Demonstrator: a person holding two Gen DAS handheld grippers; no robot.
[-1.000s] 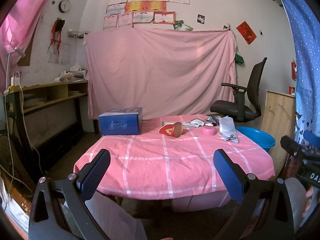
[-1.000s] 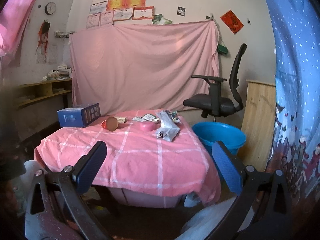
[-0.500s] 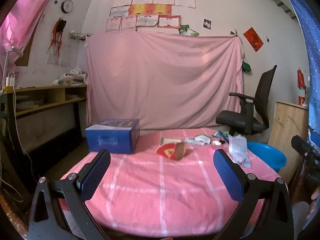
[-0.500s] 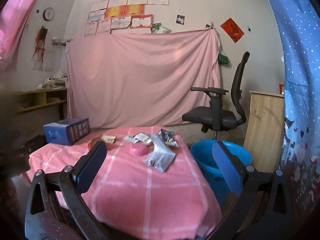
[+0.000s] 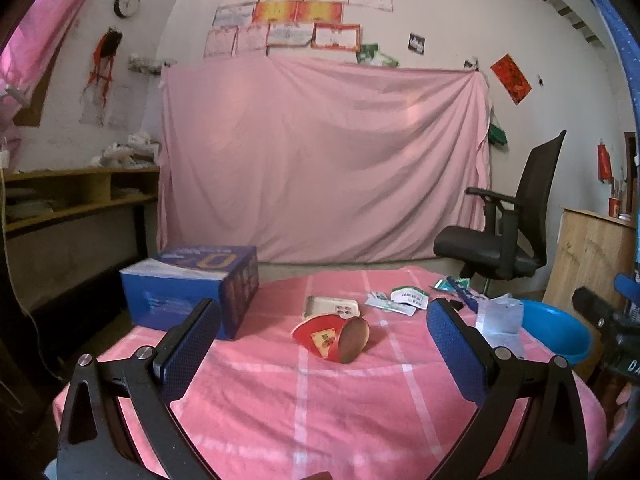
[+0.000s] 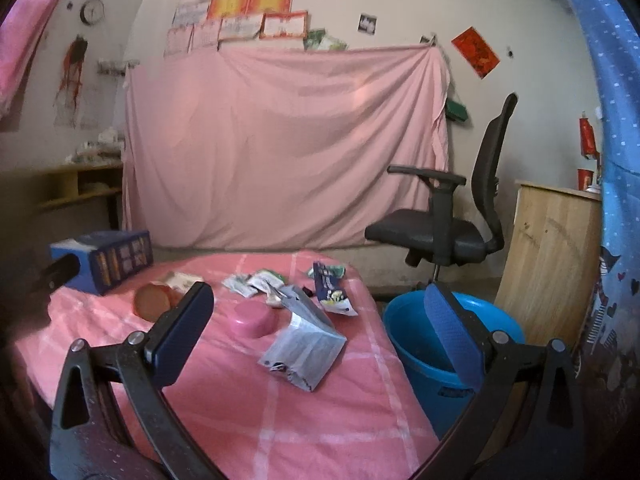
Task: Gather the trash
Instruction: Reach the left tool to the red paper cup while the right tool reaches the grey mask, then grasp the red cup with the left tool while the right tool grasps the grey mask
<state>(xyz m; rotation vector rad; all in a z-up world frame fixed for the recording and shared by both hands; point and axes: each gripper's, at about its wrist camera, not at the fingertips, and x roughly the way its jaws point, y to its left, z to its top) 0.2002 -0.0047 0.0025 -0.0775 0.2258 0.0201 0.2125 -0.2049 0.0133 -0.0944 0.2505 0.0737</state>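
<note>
Trash lies on the pink checked table [image 5: 280, 408]. A tipped red paper cup [image 5: 334, 334] lies at its middle, also in the right wrist view [image 6: 154, 301]. A silver foil bag [image 6: 304, 346] lies near the right edge [image 5: 498, 314]. Small wrappers [image 6: 256, 282] and a blue packet [image 6: 330, 288] lie behind it. A blue tub [image 6: 444, 340] stands on the floor to the right of the table. My left gripper [image 5: 320, 356] is open and empty, just before the cup. My right gripper [image 6: 316, 340] is open and empty over the foil bag.
A blue carton [image 5: 192, 286] stands at the table's left. A pink bowl [image 6: 252, 320] and a white phone-like case [image 5: 332, 306] lie mid-table. A black office chair [image 6: 452, 216] and a wooden cabinet [image 6: 556, 248] stand on the right. A shelf desk [image 5: 76, 200] runs along the left wall.
Both grippers have moved forward and lower toward the table, so the cup and foil bag loom larger. Both stay open and empty.
</note>
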